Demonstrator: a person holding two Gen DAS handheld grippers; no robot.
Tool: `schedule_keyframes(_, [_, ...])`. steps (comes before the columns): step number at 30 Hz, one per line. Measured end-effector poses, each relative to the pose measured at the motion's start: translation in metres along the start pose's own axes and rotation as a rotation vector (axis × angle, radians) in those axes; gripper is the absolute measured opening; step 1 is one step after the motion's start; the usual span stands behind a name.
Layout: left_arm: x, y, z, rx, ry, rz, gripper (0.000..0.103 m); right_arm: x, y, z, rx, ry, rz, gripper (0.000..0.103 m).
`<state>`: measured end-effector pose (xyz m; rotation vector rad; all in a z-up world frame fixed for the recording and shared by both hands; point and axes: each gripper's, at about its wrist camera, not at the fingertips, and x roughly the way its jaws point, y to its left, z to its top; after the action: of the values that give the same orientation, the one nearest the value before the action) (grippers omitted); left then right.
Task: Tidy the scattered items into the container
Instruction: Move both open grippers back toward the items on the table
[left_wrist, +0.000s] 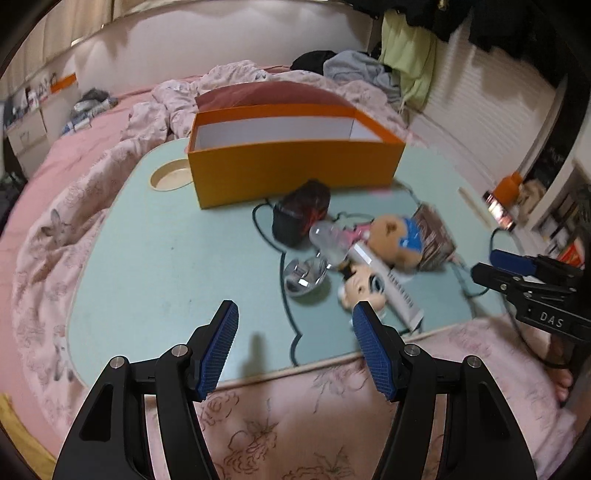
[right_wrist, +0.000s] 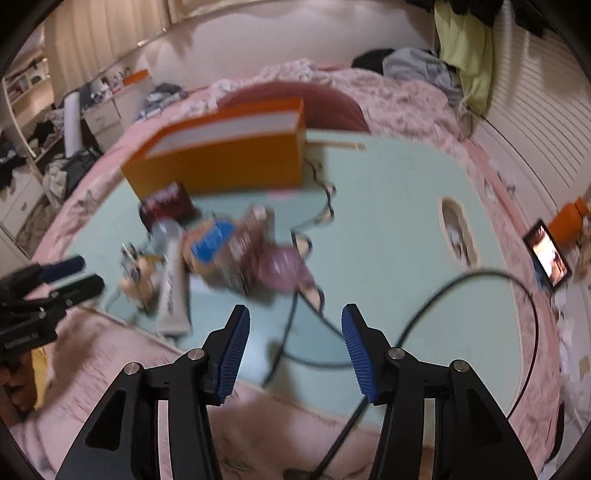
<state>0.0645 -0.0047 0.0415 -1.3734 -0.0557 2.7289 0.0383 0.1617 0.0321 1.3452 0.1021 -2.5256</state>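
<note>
An empty orange box (left_wrist: 295, 166) stands at the back of a pale green lap table (left_wrist: 166, 251). In front of it lie a black pouch (left_wrist: 301, 212), a clear bottle (left_wrist: 330, 240), a shiny metal bowl (left_wrist: 304, 277), a brown plush bear (left_wrist: 399, 238), a white tube (left_wrist: 391, 288), a doll face (left_wrist: 364, 284) and a brown packet (left_wrist: 434, 236). My left gripper (left_wrist: 295, 321) is open and empty over the table's near edge. My right gripper (right_wrist: 295, 325) is open and empty; it shows at the right of the left wrist view (left_wrist: 491, 266). The box (right_wrist: 221, 162) and the blurred pile (right_wrist: 221, 251) show in the right wrist view.
The table sits on a bed with a pink floral quilt (left_wrist: 55, 240). A round cup recess (left_wrist: 170, 179) lies left of the box. A black cable (right_wrist: 461, 280) loops over the table's right side. A lit phone (right_wrist: 548, 258) and an orange bottle (right_wrist: 567, 221) sit at right.
</note>
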Motion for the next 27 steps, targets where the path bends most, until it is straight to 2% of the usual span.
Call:
schedule_keyframes(3, [0.006,-0.005,-0.006,0.035,0.007,0.046,0.065,0.01,0.002,-0.006,-0.014,0.036,-0.021,0.052])
schedule_keyframes(6, [0.016,-0.005,-0.009,0.027,0.041,0.048,0.065,0.011,0.005,-0.008,-0.032,0.036,-0.044,0.053])
schedule_keyframes(9, [0.024,-0.002,-0.012,0.012,0.07,0.039,0.066,0.012,0.008,-0.011,-0.039,0.026,-0.069,0.062])
schedule_keyframes(13, [0.027,0.002,-0.013,-0.003,0.065,0.052,0.076,0.014,0.005,-0.011,-0.03,0.025,-0.069,0.069])
schedule_keyframes(15, [0.029,0.005,-0.013,-0.016,0.061,0.059,0.087,0.014,0.007,-0.011,-0.036,0.022,-0.067,0.071])
schedule_keyframes(22, [0.032,0.007,-0.015,-0.03,0.055,0.071,0.097,0.015,0.01,-0.013,-0.041,0.021,-0.066,0.081])
schedule_keyframes(23, [0.034,0.007,-0.015,-0.032,0.059,0.074,0.102,0.015,0.01,-0.013,-0.04,0.022,-0.065,0.083])
schedule_keyframes(27, [0.034,0.009,-0.014,-0.035,0.061,0.075,0.103,0.016,0.01,-0.013,-0.038,0.027,-0.066,0.087])
